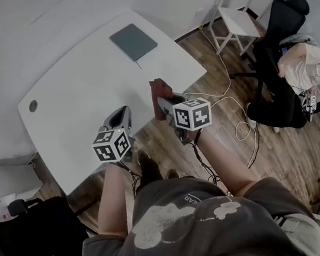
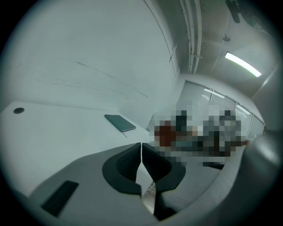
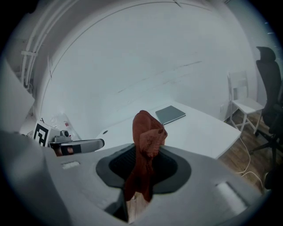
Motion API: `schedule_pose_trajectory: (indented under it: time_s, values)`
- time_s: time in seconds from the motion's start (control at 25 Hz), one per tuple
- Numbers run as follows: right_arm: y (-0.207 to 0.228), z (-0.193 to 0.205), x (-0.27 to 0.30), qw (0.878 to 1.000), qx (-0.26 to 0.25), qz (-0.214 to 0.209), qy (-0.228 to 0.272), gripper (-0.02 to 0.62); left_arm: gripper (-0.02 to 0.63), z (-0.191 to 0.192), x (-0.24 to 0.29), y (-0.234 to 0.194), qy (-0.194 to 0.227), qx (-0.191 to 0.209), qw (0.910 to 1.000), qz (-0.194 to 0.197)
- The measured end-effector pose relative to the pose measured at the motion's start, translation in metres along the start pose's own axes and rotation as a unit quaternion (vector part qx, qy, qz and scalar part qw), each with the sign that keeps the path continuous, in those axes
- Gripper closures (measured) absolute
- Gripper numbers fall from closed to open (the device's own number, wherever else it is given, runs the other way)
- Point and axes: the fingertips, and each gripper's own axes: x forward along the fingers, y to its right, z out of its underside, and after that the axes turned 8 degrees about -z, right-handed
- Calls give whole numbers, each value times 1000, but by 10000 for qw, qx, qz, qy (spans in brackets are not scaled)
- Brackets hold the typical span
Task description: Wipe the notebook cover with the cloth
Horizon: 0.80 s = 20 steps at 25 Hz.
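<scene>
Right gripper (image 1: 165,101) is clenched on the rust-red cloth (image 3: 146,141); the cloth stands bunched above the jaws and trails below them, so the grip looks to be on a narrow fold only. Left gripper (image 2: 141,151) has its jaws pressed together with nothing between them. The notebook (image 1: 133,40) lies flat and closed near the far corner of the white worktop (image 1: 77,95), well apart from both grippers, which hang at the near edge. Risk 1: the cloth may pull out of the jaws under wiping pressure, given the thin bite. Risk 2: the notebook is unpinned and close to the worktop edge, so a stroke toward that edge could slide it off. Risk 3: with the cloth wadded rather than spread, bare jaw tips may rub the cover.
</scene>
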Motion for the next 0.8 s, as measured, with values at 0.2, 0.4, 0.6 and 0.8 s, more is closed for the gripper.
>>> schedule_pose_trajectory:
  time_s: [0.2,0.4,0.6,0.8]
  values:
    - [-11,7,-19,9999,-96,-89,26,491,606,5,-18,15,96,18,9999,-71]
    - [-21,17,-35,9997,-152,-176,25,491,606,13,-34,26,150,23,9998,-135]
    - [-31,28,-52,9996,-203,-198,46,491,606,18,-49,39,245,40,9996,-126]
    - [-36,34,-68,9995,-246,-207,78,491,606,23,-58,55,292,60,9995,-94]
